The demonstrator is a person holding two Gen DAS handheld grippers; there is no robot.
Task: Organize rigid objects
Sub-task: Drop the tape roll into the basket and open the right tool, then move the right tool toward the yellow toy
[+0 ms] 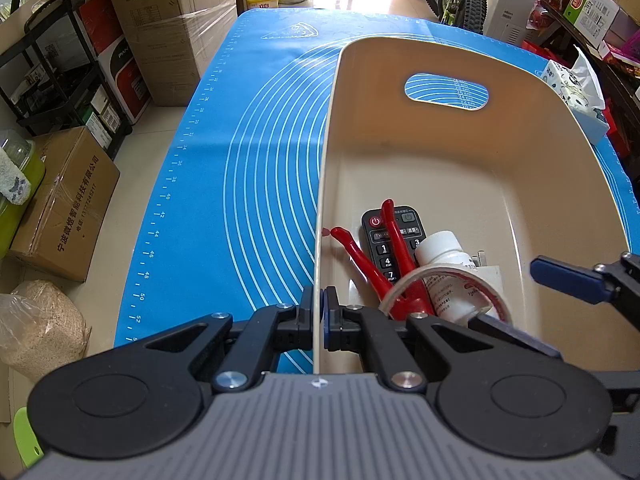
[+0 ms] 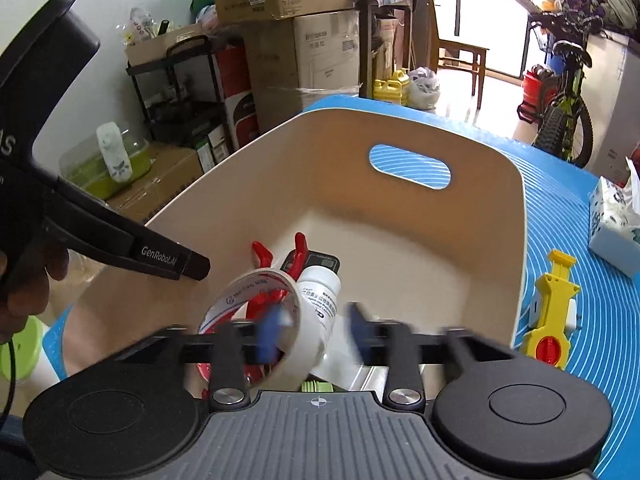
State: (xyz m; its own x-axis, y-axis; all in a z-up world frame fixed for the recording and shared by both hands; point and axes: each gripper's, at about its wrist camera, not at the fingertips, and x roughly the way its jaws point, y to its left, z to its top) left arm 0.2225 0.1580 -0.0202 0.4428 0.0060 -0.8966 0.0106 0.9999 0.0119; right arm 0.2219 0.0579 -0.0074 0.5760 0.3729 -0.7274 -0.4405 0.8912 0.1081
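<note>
**Bin wall clamped on the left, tape roll between parted fingers on the right**

A cream plastic bin (image 1: 448, 152) is seen standing on a blue silicone mat (image 1: 248, 152) that covers the bench. The left gripper (image 1: 320, 312) is closed on the bin's left wall, the thin rim being pinched between its two fingers (image 1: 307, 312). Inside the bin, near its close end, several things are gathered: a black remote control (image 1: 380, 240) lying flat, a red clamp (image 1: 394, 264) with its two handles spread over the remote, a white pill bottle (image 1: 444, 276) on its side, and a roll of clear tape (image 2: 256, 320) leaning on edge against the clamp and the bottle.

The right gripper (image 2: 312, 336) is held over the bin's near end, its fingers (image 2: 268, 336) parted and blurred. The tape roll's rim lies by the left finger, but no pressing of the pads on it can be made out; the roll appears to be resting on the bin's contents.

On the mat to the right of the bin, just outside its wall, a yellow toy (image 2: 550, 312) with a red disc is seen. Farther back on the same side, a tissue box (image 2: 614, 220) is standing. A hand (image 2: 24, 280) around the left gripper's handle is seen at the edge of the right wrist view.
</note>
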